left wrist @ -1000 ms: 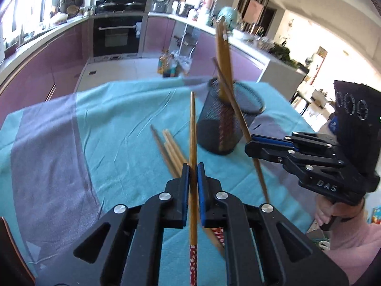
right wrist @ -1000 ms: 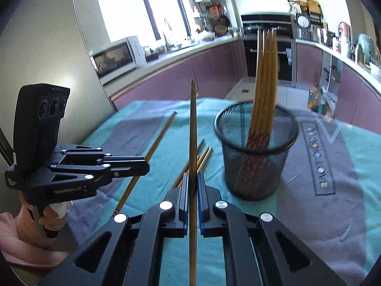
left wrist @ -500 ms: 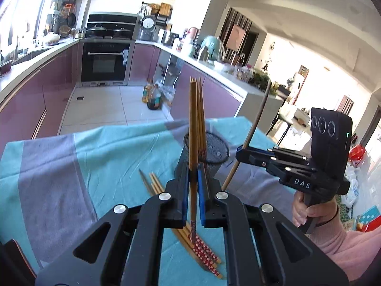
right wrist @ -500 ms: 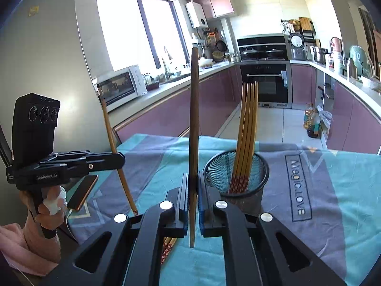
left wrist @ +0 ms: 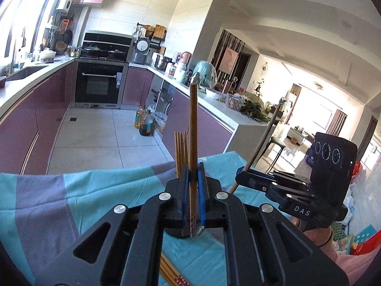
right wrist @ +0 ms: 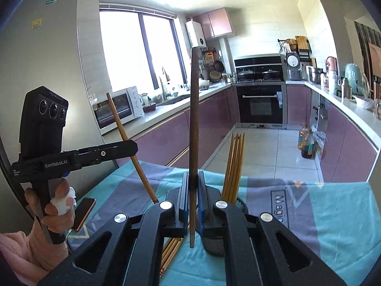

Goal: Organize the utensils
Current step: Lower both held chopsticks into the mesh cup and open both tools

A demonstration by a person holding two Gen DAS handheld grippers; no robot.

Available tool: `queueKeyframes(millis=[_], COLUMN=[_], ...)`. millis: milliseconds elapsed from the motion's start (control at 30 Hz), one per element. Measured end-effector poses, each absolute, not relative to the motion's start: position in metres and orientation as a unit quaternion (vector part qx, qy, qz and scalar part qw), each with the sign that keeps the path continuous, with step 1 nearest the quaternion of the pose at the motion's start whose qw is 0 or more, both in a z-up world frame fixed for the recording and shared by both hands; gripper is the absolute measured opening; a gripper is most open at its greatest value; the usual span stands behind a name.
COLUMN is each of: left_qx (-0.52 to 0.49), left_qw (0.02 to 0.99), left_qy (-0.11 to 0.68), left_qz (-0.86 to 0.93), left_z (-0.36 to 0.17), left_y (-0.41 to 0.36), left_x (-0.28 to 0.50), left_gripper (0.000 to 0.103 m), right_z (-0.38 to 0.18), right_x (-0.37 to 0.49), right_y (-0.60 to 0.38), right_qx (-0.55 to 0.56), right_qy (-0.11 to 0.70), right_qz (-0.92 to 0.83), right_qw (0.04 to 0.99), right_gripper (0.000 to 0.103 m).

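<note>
Left wrist view: the left gripper (left wrist: 192, 186) is seen clamped on one chopstick (left wrist: 193, 128), held near its patterned lower end so the long shaft stands upright above the jaws, probably so the stick can be dropped end-first into the holder. The mesh holder is almost fully hidden behind the jaws; only the chopsticks already in the holder (left wrist: 181, 152) are seen poking up just left of the held one. Loose chopsticks (left wrist: 167, 271) are left lying on the cloth-covered desk (left wrist: 71, 195), low in the frame, not yet sorted. The right gripper (left wrist: 240, 176) is seen at right, closed on a second chopstick (left wrist: 264, 140) that is tilted away to the upper right. Against the earlier frames, more kitchen and less desk is shown, the holder is lower and covered by the jaws, and both sticks are clear of the cloth.

Right wrist view: the right gripper (right wrist: 192, 195) is closed on its darker chopstick (right wrist: 194, 124), held upright with the lower tip hanging free above the desk (right wrist: 333, 214). The mesh holder (right wrist: 214, 245) is partly seen under the right jaw, with the stored bunch (right wrist: 234, 164) standing in it. The left gripper (right wrist: 128, 147) is seen at left, gripping its stick (right wrist: 126, 140) slantwise, in a hand (right wrist: 56, 205). A phone (right wrist: 83, 212) lies on the desk edge. Compared with earlier, the holder sits lower in frame and the loose sticks (right wrist: 171, 250) are mostly hidden
</note>
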State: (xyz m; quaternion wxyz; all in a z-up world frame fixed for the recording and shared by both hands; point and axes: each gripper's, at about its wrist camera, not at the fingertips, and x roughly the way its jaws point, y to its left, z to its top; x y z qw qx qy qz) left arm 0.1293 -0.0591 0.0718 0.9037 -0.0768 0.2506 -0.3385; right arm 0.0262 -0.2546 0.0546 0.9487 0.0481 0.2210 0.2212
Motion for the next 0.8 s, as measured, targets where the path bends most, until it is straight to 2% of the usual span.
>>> queueKeyframes(millis=[367, 800], left_qx=[-0.063, 0.017], left_qw=[0.913, 0.894], left_qy=[0.233, 0.304], left_qz=[-0.330, -0.328], left_z=[0.087, 0.047], left_y=[-0.086, -0.122], left_x=[0.139, 0.156], left_gripper=[0.008, 0.008], right_z=[0.068, 0.016], right_x=[0.044, 0.080], right_y=[-0.263, -0.261], right_qx=[0.043, 0.046], right_qy=[0.194, 0.287], right_qz=[0.199, 0.192], right_qw=[0.960, 0.937], right_gripper=[0.006, 0.006])
